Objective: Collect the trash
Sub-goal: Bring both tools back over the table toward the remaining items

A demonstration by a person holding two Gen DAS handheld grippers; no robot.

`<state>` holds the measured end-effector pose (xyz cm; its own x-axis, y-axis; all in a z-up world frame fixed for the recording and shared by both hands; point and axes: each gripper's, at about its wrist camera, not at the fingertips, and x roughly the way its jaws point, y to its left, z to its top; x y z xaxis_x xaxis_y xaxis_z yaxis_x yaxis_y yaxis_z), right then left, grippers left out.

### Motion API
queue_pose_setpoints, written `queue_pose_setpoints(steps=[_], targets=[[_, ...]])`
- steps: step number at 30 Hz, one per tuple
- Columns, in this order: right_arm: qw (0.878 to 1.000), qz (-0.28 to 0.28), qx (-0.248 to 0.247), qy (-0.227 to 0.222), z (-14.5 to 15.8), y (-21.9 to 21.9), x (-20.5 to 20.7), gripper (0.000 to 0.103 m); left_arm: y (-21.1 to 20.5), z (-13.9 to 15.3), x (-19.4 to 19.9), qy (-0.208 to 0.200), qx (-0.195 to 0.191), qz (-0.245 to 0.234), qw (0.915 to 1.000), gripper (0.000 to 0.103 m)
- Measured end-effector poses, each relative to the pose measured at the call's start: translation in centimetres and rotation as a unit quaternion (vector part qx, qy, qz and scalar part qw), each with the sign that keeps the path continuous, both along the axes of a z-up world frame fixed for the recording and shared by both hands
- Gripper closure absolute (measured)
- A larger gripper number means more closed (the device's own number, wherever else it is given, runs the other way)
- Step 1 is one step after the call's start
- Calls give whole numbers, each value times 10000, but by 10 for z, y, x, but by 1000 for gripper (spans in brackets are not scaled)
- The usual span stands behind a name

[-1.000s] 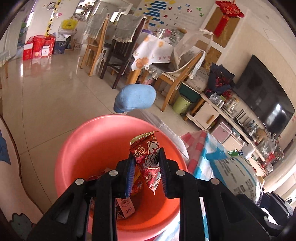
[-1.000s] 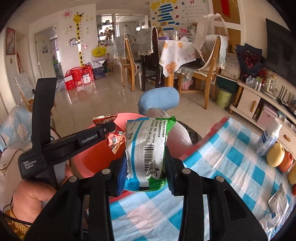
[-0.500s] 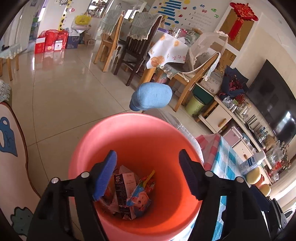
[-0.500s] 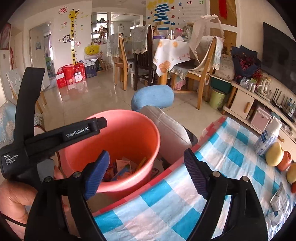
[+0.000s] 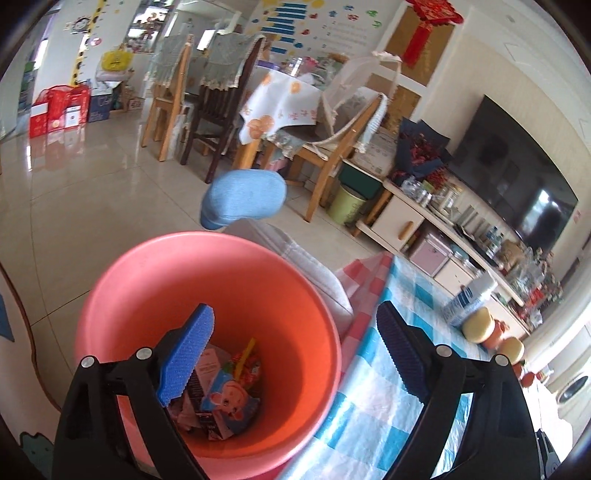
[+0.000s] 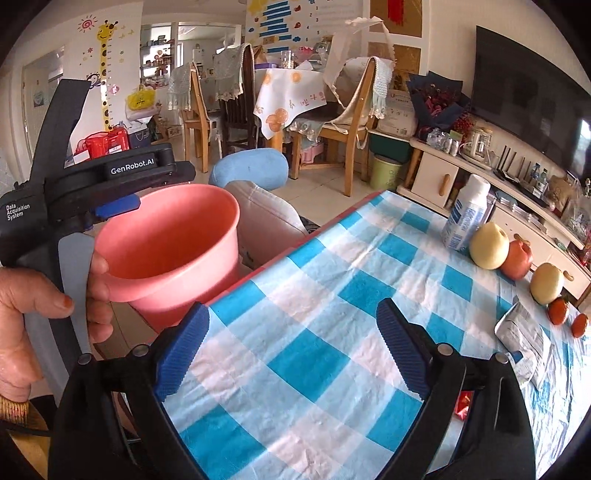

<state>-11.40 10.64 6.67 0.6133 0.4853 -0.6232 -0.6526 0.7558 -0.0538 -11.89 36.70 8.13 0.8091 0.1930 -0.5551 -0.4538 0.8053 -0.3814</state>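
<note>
Both grippers' jaws apart, empty. L gripper (image 5: 295, 354) over pink bucket (image 5: 147, 280). Silver wrapper (image 6: 522, 341) on counter (image 6: 295, 332), far right of R gripper (image 6: 291, 350); R nearer.

We're looking at a family home, living/dining rm w/ tiled floor (image 5: 92, 192). Dining table (image 6: 291, 96) w/ orange-print cloth is standing among wooden chairs (image 6: 347, 122); a TV (image 6: 528, 107) is hanging over a low cabinet (image 6: 443, 181). Giraffe height chart (image 6: 105, 74) & kids' wall stickers (image 5: 295, 26) are showing on the walls, a red knot ornament (image 5: 430, 18) too. Checked-cloth desk (image 6: 332, 314) is carrying fruit (image 6: 487, 245).
</note>
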Motion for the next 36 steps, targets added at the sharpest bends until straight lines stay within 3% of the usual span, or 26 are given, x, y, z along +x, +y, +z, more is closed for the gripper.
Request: queue_pose_setpoints(steps=[16, 26, 36], targets=[[9993, -338, 152, -81, -3, -63, -21, 10, -79, 9, 25, 30, 358, -1317, 9906, 14], [9978, -481, 428, -161, 4, -91, -26, 10, -125, 4, 39, 156, 793, -1817, 9800, 14], [9966, -600, 543, -182, 4, -121, -25, 10, -155, -2, 50, 298, 981, -2140, 9714, 14]])
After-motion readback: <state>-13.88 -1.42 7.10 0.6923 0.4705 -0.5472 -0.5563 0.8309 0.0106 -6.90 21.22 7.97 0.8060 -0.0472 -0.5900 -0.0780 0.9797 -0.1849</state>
